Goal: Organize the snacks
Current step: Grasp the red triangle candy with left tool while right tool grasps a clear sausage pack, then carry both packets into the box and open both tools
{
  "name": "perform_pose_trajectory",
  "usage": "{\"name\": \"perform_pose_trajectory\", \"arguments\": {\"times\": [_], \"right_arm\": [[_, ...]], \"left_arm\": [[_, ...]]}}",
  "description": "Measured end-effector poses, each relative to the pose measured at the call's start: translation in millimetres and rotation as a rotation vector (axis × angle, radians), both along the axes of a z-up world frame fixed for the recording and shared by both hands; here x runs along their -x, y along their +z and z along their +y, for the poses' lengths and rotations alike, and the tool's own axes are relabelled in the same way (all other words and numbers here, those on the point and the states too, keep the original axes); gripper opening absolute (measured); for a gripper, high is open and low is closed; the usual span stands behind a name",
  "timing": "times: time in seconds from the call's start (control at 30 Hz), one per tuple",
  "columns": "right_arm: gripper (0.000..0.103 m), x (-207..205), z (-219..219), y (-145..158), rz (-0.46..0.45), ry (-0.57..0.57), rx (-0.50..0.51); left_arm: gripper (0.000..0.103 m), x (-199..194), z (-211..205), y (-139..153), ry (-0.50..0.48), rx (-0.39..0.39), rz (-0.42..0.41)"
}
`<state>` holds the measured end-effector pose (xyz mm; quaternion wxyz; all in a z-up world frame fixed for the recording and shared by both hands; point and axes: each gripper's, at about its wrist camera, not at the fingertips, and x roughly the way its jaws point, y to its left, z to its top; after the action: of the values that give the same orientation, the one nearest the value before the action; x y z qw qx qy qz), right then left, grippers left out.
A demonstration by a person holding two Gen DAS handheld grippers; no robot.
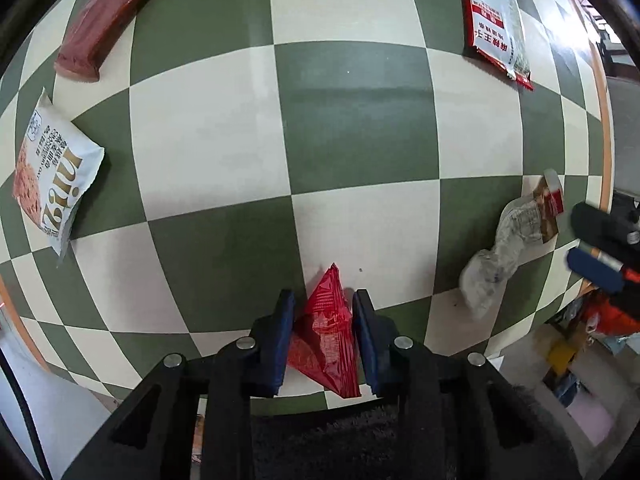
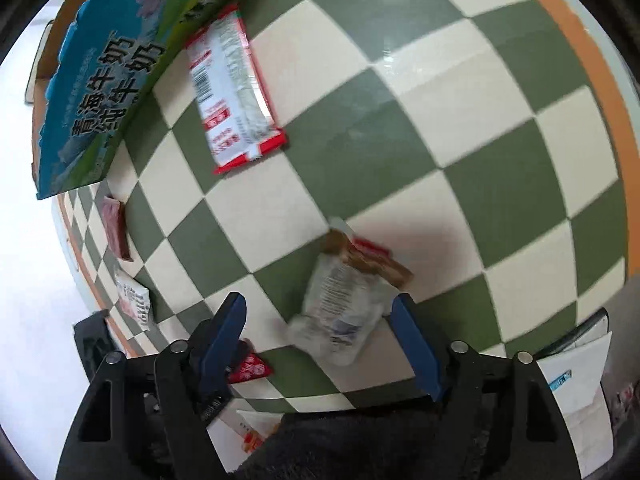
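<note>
Risk of slippage: left gripper (image 1: 323, 312) jaws pinch a thin red triangular packet (image 1: 326, 336) near the checkered table (image 1: 360, 120) edge, right gripper (image 2: 320, 320) jaws spread wide around a crinkly clear snack bag (image 2: 344, 304) lying flat, so either film could slide out or crumple.

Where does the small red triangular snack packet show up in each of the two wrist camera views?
Left wrist view: the small red triangular snack packet sits bottom centre, between the blue fingers of the left tongs.
Right wrist view: only a corner of it shows at lower left, just beside the left finger of the right tongs.
Shared landmark: the crumpled clear plastic wrapper with a brown end on the green-and-cream checkered tablecloth.
</note>
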<state>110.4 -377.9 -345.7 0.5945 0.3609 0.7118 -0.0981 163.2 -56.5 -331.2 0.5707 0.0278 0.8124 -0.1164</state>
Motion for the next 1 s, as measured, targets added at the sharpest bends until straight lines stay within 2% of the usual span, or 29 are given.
{"name": "perform_pose_trajectory", "arguments": {"times": [0.2,0.27,0.4,0.43,0.47,0.53,0.8,0.93,1.0], "right_arm": [[0.078,6,-5,-36,0.082,-0.079,-0.023],[0.078,1,-2,-43,0.097,-0.073,-0.008],[0.076,-12,10,-44,0.118,-0.021,0.101],[0.07,-15,14,-42,0.112,0.005,0.131],[0.056,-19,20,-36,0.087,0.054,0.194],[0.056,-24,28,-31,0.014,0.12,0.207],[0.055,-15,21,-21,-0.053,0.14,0.19],[0.055,-9,15,2,-0.125,0.148,0.2],[0.055,-11,14,16,-0.16,0.15,0.198]], "left_arm": [[0.027,-10,14,2,-0.011,-0.017,-0.002],[0.027,-10,14,1,-0.009,-0.024,-0.001],[0.027,4,1,-6,-0.003,-0.034,-0.007],[0.027,4,1,-6,0.001,-0.033,-0.008],[0.027,6,1,-6,0.005,-0.032,-0.008],[0.027,7,2,-4,0.016,-0.035,-0.017],[0.025,4,16,17,0.066,-0.01,-0.07],[0.024,-6,19,38,0.083,0.017,-0.105],[0.025,-10,20,45,0.09,0.032,-0.098]]}}
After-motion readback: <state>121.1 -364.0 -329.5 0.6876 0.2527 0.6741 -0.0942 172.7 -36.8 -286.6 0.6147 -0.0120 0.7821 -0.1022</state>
